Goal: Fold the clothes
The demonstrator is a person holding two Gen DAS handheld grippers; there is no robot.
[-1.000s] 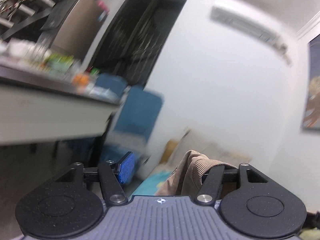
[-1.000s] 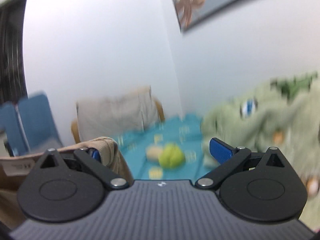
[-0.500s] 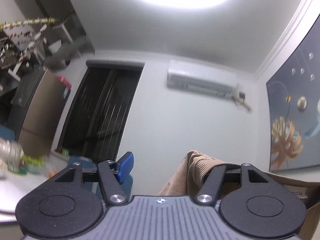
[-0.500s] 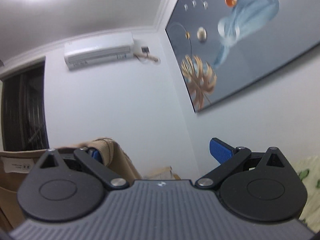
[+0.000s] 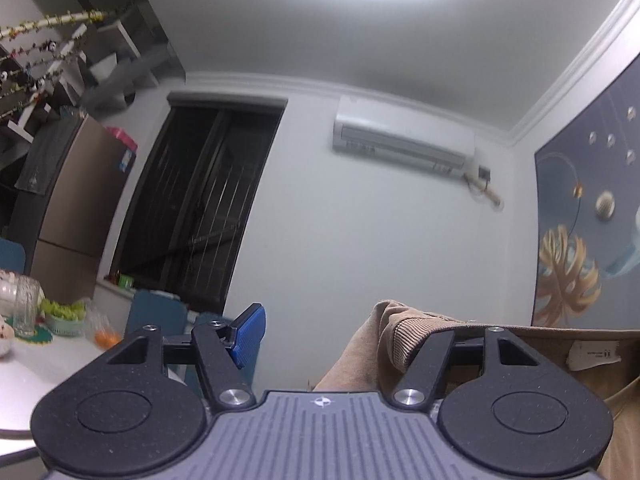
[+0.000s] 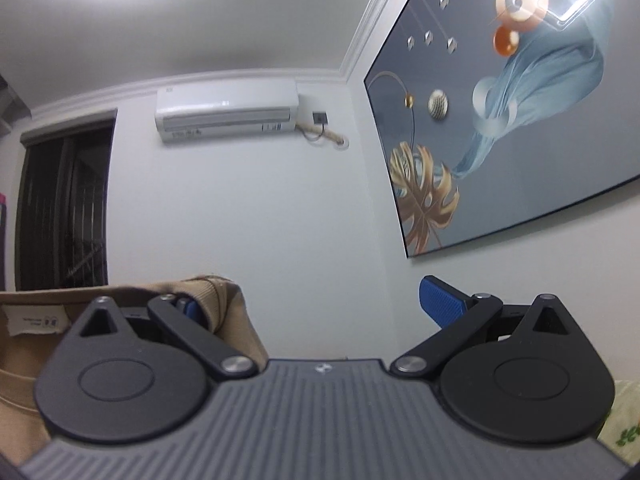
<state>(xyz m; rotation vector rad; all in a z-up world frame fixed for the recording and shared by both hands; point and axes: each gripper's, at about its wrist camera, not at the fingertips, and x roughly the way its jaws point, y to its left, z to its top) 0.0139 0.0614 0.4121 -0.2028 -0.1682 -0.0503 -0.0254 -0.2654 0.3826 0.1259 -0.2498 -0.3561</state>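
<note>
White walls, an air conditioner [image 5: 404, 140] and a painting [image 6: 520, 112] filled both views. Tan garment [image 5: 400, 344] hung at lower right, draped over one finger; left gripper [image 5: 344, 336] and right gripper [image 6: 308, 304] fingers stood apart. Step, judged: lift-and-spread; next, lay it flat.

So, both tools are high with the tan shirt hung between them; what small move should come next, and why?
Probably lower both tools together to lay the shirt flat. It only hangs over one finger of the left tool and one of the right tool; both stand open, the left has just been opening, and no pad presses the cloth, so it might slip.
</note>
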